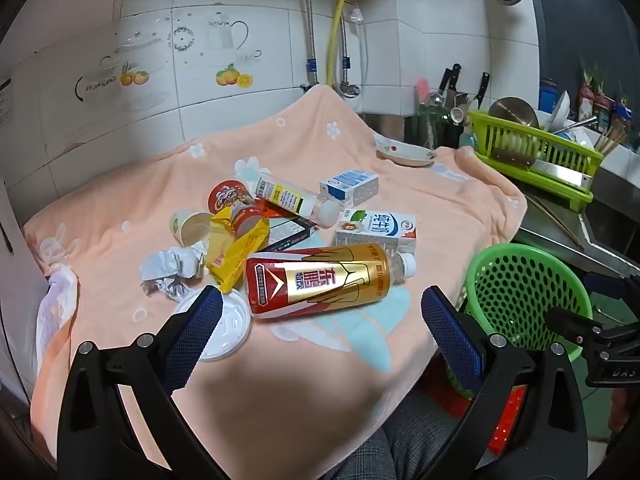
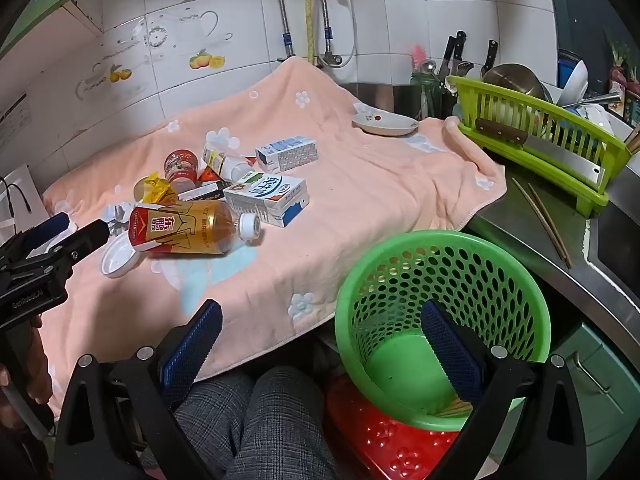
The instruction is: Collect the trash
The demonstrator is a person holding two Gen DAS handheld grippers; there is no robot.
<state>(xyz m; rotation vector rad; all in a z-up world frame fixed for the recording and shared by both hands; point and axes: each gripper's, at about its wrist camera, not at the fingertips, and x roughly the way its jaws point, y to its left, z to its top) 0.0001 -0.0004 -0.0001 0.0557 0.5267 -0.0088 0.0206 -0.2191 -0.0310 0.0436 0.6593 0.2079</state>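
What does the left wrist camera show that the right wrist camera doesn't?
Only the left wrist view shows the open paper cup and the crumpled foil clearly. Only the right wrist view shows the green basket's inside and the red stool under it. Both show the gold and red bottle lying on the peach towel, the milk cartons, the white lid, and open grippers holding nothing.

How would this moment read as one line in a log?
left gripper: open, near gold bottle | right gripper: open, empty | green basket: no trash yet
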